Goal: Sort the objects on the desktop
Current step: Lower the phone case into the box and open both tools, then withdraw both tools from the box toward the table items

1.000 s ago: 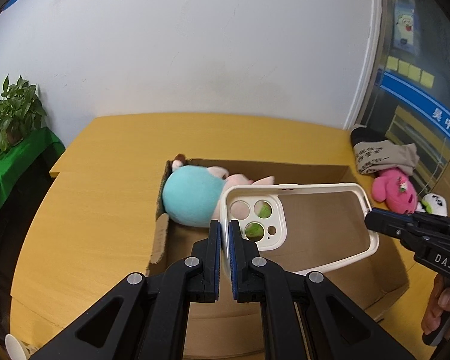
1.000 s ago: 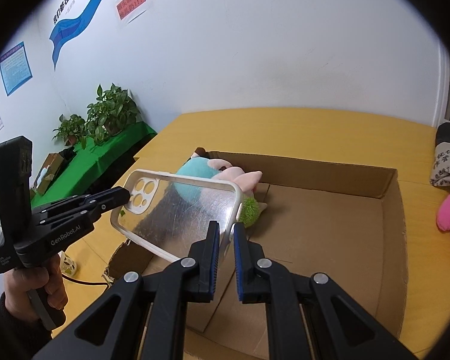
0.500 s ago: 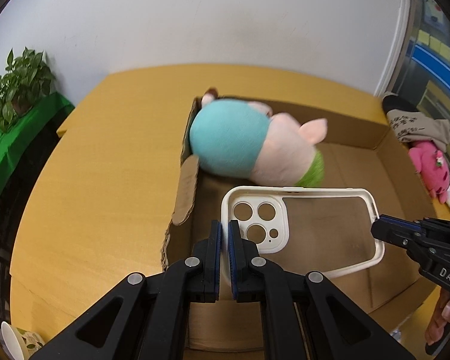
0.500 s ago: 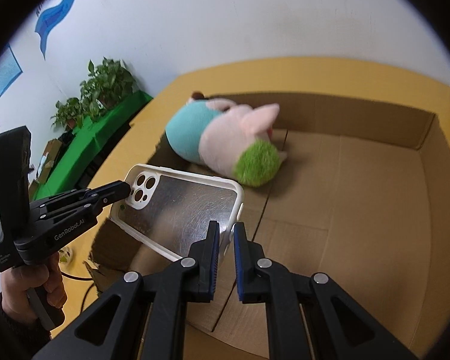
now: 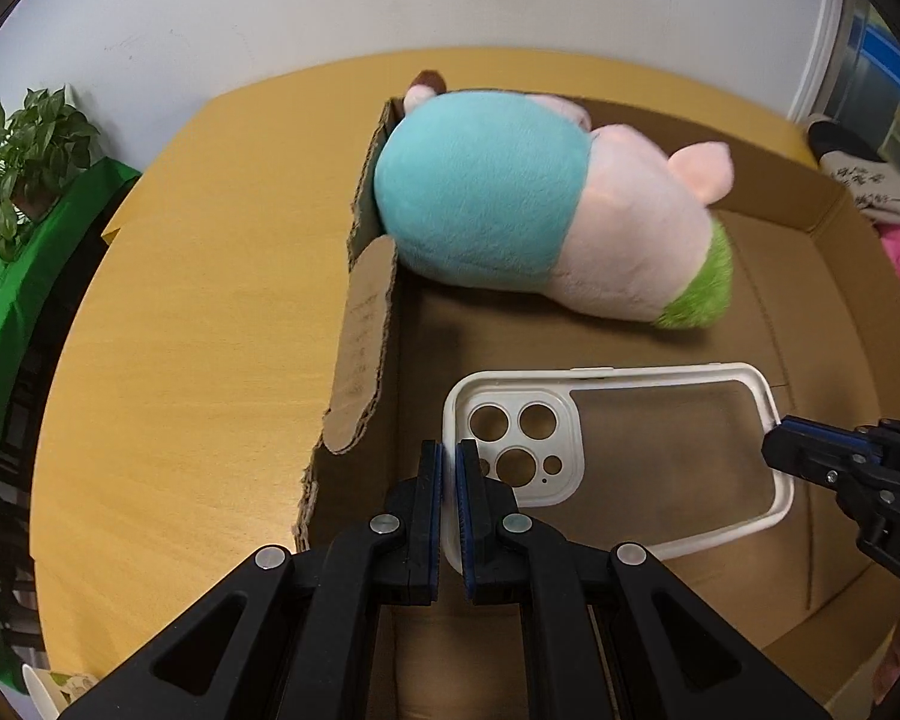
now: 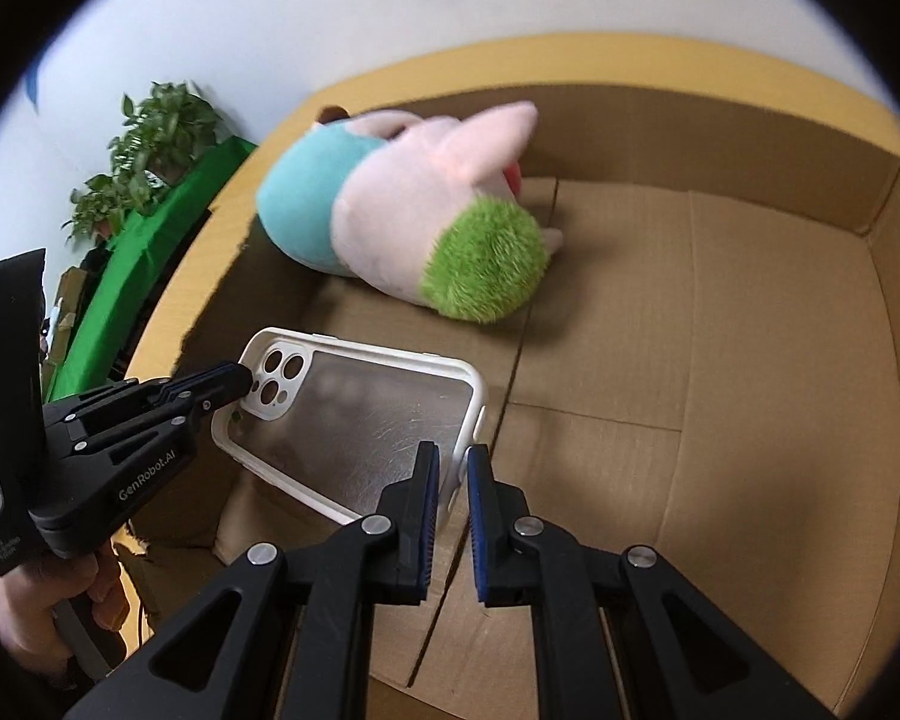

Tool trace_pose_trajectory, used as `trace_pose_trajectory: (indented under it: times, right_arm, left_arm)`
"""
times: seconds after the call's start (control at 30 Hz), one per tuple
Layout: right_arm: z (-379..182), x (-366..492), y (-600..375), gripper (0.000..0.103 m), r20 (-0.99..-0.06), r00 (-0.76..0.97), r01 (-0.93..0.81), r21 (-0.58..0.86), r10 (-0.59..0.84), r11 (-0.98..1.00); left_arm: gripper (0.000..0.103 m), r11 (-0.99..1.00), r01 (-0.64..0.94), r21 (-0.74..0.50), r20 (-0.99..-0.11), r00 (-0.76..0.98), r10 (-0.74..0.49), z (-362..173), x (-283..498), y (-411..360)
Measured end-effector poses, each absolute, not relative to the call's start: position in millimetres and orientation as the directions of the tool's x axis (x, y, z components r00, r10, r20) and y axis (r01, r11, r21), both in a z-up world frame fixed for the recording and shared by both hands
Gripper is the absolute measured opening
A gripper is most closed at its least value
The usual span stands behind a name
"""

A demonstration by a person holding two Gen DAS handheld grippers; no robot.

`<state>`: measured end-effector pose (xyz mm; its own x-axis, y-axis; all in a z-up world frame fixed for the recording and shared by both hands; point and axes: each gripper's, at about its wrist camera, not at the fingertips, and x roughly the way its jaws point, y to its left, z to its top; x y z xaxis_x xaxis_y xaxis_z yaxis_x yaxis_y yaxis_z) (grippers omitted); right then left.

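**Phone case held at both ends inside the cardboard box**

The phone case [image 5: 660, 456] hangs above the floor of the cardboard box [image 5: 822, 222], near the box's left wall and front edge. It is a clear, scuffed back panel framed by a rounded white rim, with a white camera block pierced by round holes at one end. The left gripper [image 5: 448, 468] is clamped on the rim at the camera end, its blue-padded jaws pressed to either side of the white edge. The right gripper [image 6: 448, 474] straddles the rim at the opposite end with its jaws close about it, though a sliver of gap shows beside one pad, so I cannot tell whether it is truly biting.

Just beyond the case lies a plush toy [image 5: 546, 204], soft and rounded, with a teal part, a pale pink body and a shaggy green end; it rests against the box's left wall towards the far corner. The right half of the box floor is bare corrugated board with visible fold creases. The left wall's top edge is torn and ragged. The box stands on a smooth yellow wooden table [image 5: 210, 300]; a green cloth [image 5: 0, 330] and a leafy potted plant [image 5: 24, 150] sit beyond the table's left edge.
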<state>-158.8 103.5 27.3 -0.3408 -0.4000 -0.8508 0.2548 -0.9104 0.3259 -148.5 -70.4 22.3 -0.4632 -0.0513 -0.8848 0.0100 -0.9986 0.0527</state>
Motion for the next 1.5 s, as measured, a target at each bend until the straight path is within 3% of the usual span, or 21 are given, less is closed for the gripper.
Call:
trace_pose_trajectory:
  times: [0.4, 0.43, 0.47, 0.5, 0.53, 0.57, 0.63, 0.7, 0.8, 0.87, 0.97, 1.2, 1.5]
  right_arm:
    - [15, -156, 89, 0.01, -0.868, -0.335, 0.257, 0.29, -0.366, -0.922]
    - [15, -154, 91, 0.012, -0.869, -0.335, 0.255, 0.287, -0.363, -0.923]
    - [15, -152, 93, 0.024, -0.87, -0.333, 0.251, 0.289, -0.363, -0.924]
    - [17, -148, 96, 0.047, -0.87, -0.336, 0.241, 0.292, -0.362, -0.925]
    - [22, -144, 100, 0.056, -0.863, -0.353, 0.234, 0.294, -0.363, -0.927]
    - [28, -139, 103, 0.063, -0.852, -0.378, 0.234, 0.291, -0.362, -0.928]
    - [47, -121, 109, 0.067, -0.827, -0.447, 0.245, 0.254, -0.342, -0.936]
    - [68, -98, 113, 0.076, -0.794, -0.523, 0.271, 0.191, -0.311, -0.943]
    - [95, -62, 122, 0.078, -0.734, -0.619, 0.293, 0.112, -0.278, -0.95]
    - [110, -43, 132, 0.078, -0.706, -0.652, 0.296, 0.099, -0.277, -0.95]
    - [133, -17, 150, 0.078, -0.653, -0.71, 0.275, 0.086, -0.263, -0.957]
    - [171, 31, 182, 0.078, -0.555, -0.801, 0.254, 0.026, -0.226, -0.967]
    - [160, 75, 217, 0.078, -0.545, -0.807, 0.234, 0.057, -0.227, -0.971]
  left_arm:
    - [0.006, -0.994, 0.069, 0.08, -0.884, -0.456, -0.103, 17, -142, -77]
    - [0.01, -0.993, 0.078, 0.087, -0.88, -0.462, -0.114, 18, -138, -77]
    - [0.015, -0.994, 0.08, 0.08, -0.878, -0.467, -0.108, 20, -135, -77]
    - [0.033, -0.995, 0.076, 0.064, -0.873, -0.479, -0.093, 24, -131, -77]
    - [0.045, -0.997, 0.068, 0.047, -0.864, -0.497, -0.075, 29, -125, -77]
    - [0.05, -0.998, 0.059, 0.032, -0.853, -0.519, -0.058, 35, -119, -76]
    - [0.069, -0.998, 0.062, 0.033, -0.811, -0.582, -0.063, 54, -102, -74]
    - [0.08, -0.997, 0.073, 0.037, -0.742, -0.666, -0.076, 76, -83, -69]
    - [0.103, -0.994, 0.103, -0.027, -0.557, -0.828, -0.07, 115, -34, -68]
    - [0.103, -0.99, 0.111, -0.092, -0.376, -0.924, -0.069, 141, 9, -63]
    - [0.103, -0.991, 0.069, -0.118, -0.259, -0.965, -0.036, 165, 36, -61]
    - [0.103, -0.994, 0.033, -0.102, -0.22, -0.976, -0.01, 186, 80, -32]
    - [0.103, -1.0, -0.004, -0.03, -0.25, -0.968, 0.012, 186, 116, 21]
